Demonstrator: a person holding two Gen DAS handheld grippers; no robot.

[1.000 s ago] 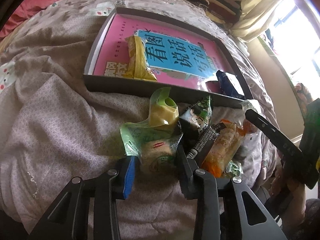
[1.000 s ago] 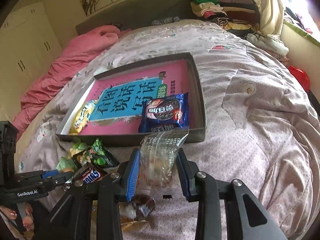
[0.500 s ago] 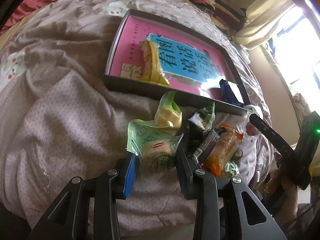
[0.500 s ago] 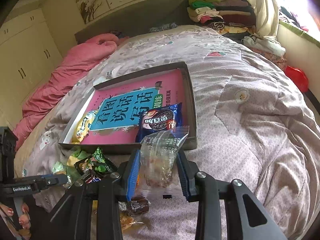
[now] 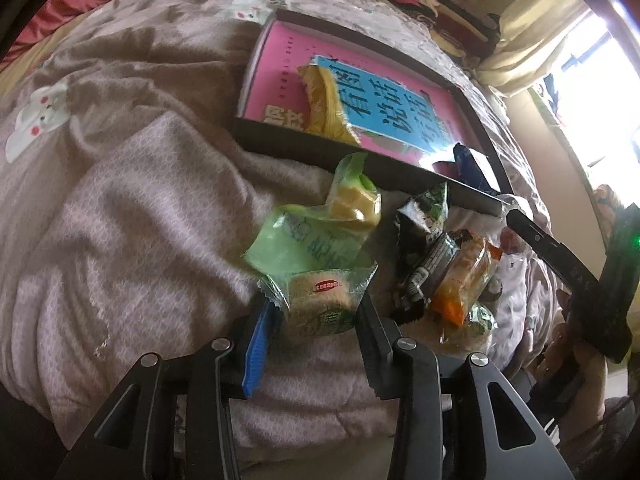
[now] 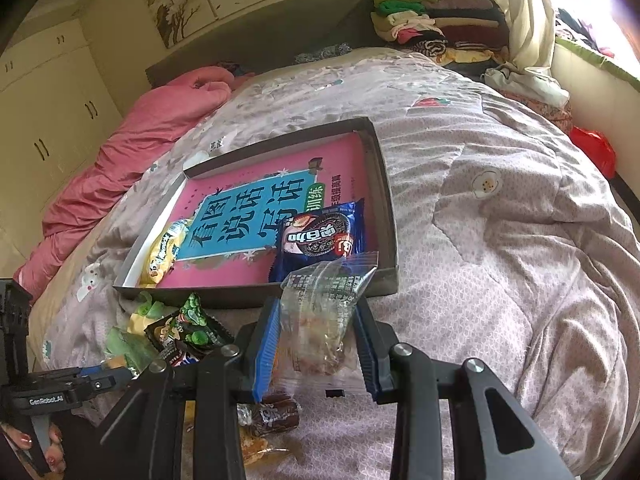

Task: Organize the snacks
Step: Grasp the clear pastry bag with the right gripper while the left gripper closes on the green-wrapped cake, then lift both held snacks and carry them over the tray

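A dark shallow box (image 6: 390,216) with a pink and blue book inside lies on the bed; it holds a yellow snack bag (image 6: 164,250) and a blue cookie pack (image 6: 322,236). My right gripper (image 6: 316,326) is shut on a clear bag of snacks (image 6: 320,316), lifted just in front of the box's near wall. My left gripper (image 5: 316,308) is shut on a green-wrapped cake (image 5: 320,300) at the near edge of a snack pile (image 5: 436,264) before the box (image 5: 304,148). The left gripper also shows in the right wrist view (image 6: 96,380).
The pile holds a green pea packet (image 6: 184,330), a yellow-green pack (image 5: 352,200), an orange pack (image 5: 464,280) and a dark bar. A brown candy (image 6: 276,416) lies under my right gripper. A rumpled quilt (image 6: 500,240) covers the bed; pink bedding (image 6: 132,140) lies far left.
My right gripper has risen with the clear bag, so the box looks farther. My left gripper has drawn back with the green cake, away from the box.
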